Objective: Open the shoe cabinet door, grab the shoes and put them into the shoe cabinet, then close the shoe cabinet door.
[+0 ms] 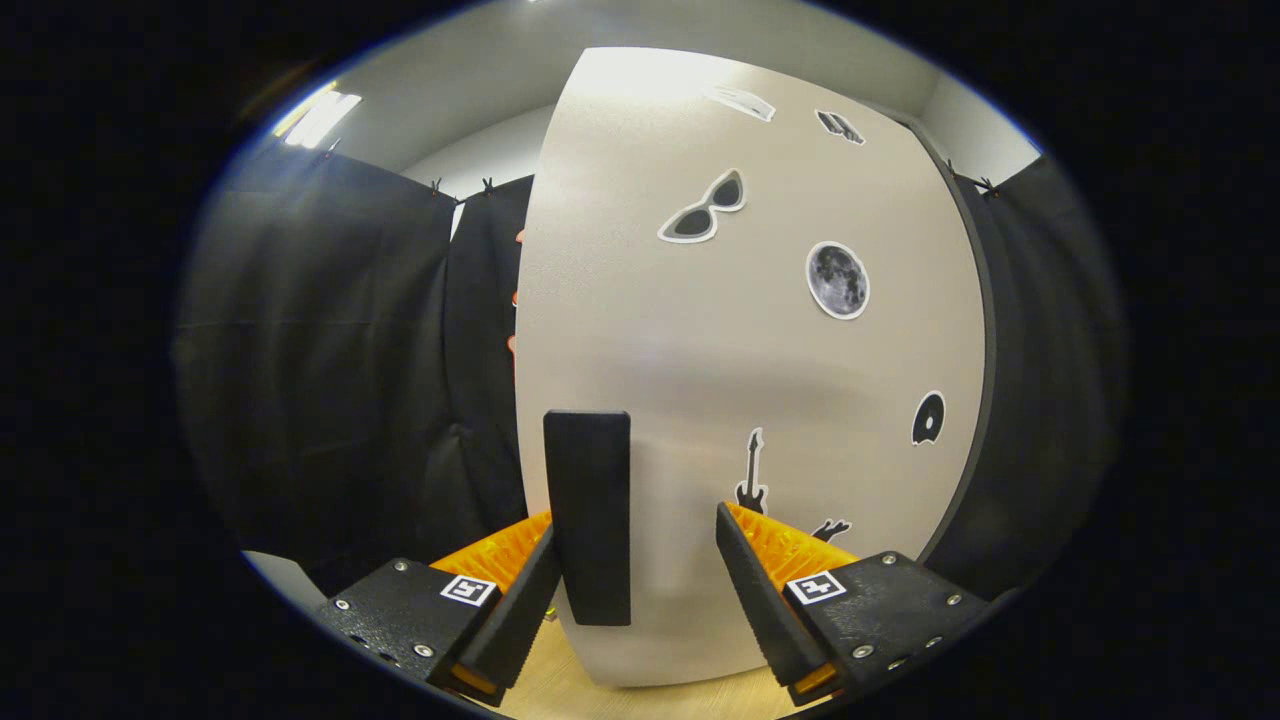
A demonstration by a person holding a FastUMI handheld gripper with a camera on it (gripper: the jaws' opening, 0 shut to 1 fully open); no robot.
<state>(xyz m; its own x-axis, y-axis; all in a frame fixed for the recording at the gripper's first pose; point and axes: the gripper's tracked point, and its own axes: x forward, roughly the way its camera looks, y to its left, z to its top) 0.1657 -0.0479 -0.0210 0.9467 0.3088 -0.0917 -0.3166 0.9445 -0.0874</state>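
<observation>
You have the gripper (pixel 640 560) squared up to the cabinet door (pixel 760 350), evidently to pull it open by the handle (pixel 588 515). The fingers stand well apart. The handle sits between them, hard by your left finger (pixel 520 610); contact cannot be confirmed. The right finger is clear. No clamp yet.

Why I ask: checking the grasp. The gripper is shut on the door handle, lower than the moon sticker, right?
No: in the gripper view the gripper is open, the handle between its fingers, the right one clear of it. Rest holds.
</observation>
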